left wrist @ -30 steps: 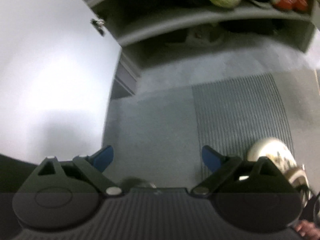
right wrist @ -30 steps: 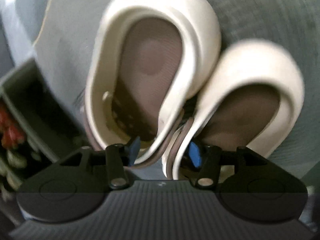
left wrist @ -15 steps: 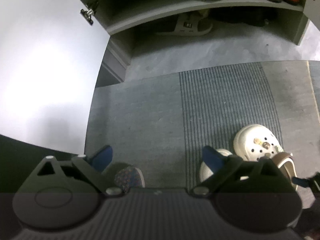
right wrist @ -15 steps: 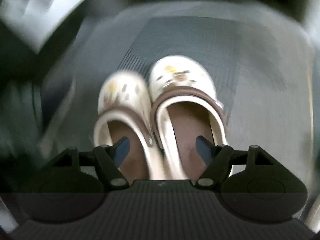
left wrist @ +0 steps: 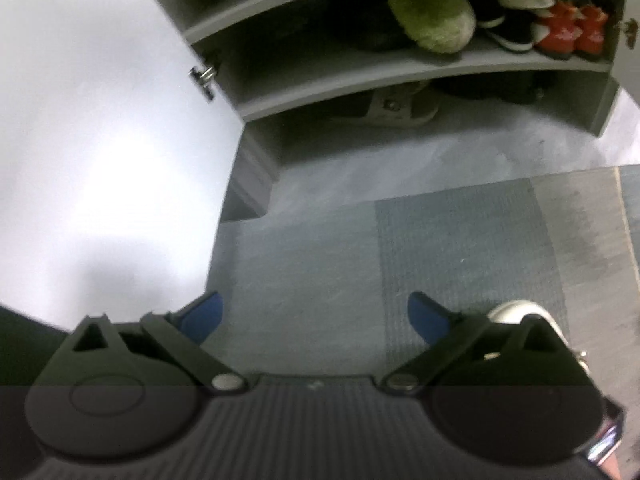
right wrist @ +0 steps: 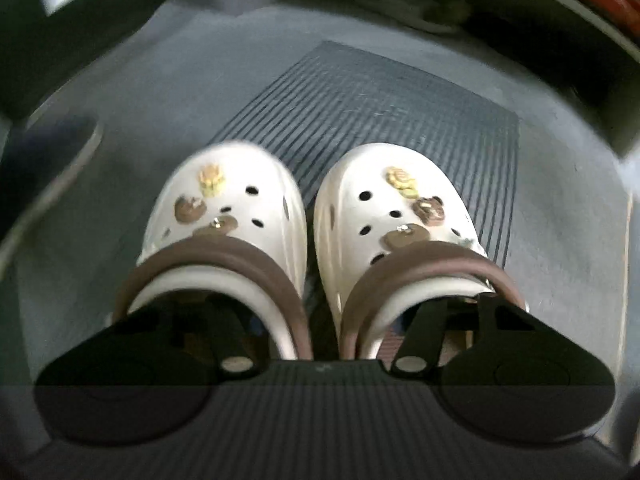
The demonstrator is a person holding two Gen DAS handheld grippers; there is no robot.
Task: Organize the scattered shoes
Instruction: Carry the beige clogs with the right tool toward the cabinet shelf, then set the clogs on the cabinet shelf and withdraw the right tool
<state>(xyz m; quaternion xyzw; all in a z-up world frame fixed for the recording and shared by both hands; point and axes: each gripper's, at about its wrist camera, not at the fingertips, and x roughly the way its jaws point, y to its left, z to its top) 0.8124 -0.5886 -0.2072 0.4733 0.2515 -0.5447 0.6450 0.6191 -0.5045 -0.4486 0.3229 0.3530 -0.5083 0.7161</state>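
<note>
Cream foam with brown heel straps: the pair of clogs (right wrist: 304,240) now sits side by side, toes pointing away, right in front of the right claw (right wrist: 320,320), where a second ago the same two shoes were tipped up with their insoles facing it. The jaws of that claw have just been closing, and its fingers reach down into the two shoe openings, one in each, so they look to be pinching the adjoining inner walls together; the pads themselves are hidden behind the straps, so I judge the grip rather than see it. That would mean both shoes can travel as one unit to the shoe cabinet (left wrist: 360,80), whose shelves stand ahead of the left claw (left wrist: 316,312) and already carry a green slipper (left wrist: 432,12) and red sneakers (left wrist: 568,32). The left claw hangs spread wide with nothing between its blue pads, pointing steeply down at the floor mat (left wrist: 460,240); one clog's toe shows just to its right. The cabinet door (left wrist: 100,120) stands open to its left.
</note>
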